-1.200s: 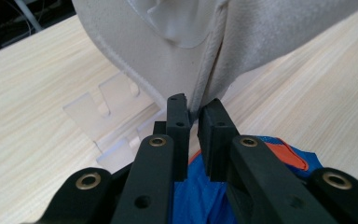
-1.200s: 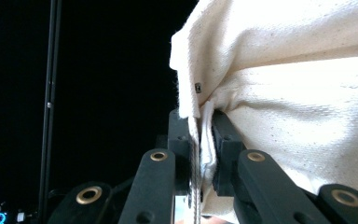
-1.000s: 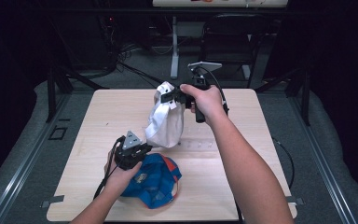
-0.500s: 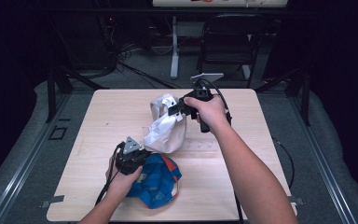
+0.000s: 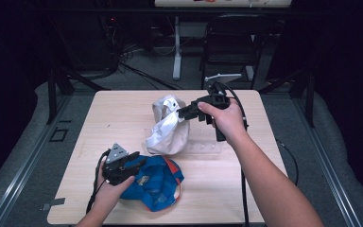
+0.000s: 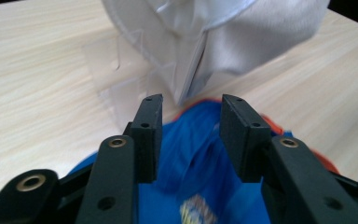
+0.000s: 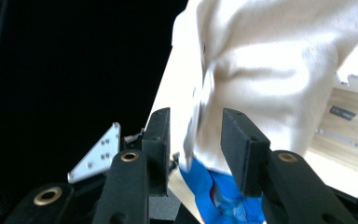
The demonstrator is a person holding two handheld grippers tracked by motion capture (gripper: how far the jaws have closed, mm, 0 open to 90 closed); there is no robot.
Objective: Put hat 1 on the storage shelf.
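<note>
Caps here are soft, light cloth: white cap (image 5: 169,126) sags just ahead of the right hand-held gripper (image 5: 182,112), blue cap (image 5: 157,182) beneath the left hand-held gripper (image 5: 136,162). Both grippers' jaws have just been opening, pressing nothing; grip each by its stiffer brim.

white cap (image 6: 242,42) cut off by top edge in left gripper view; blue cap's (image 6: 200,158) print blurred, unreadable

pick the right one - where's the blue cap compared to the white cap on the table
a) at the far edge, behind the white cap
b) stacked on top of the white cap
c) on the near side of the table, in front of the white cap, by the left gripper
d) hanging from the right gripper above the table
c: in the high view the blue cap lies on the table's near side by the left gripper, with the white cap beyond it.
</note>
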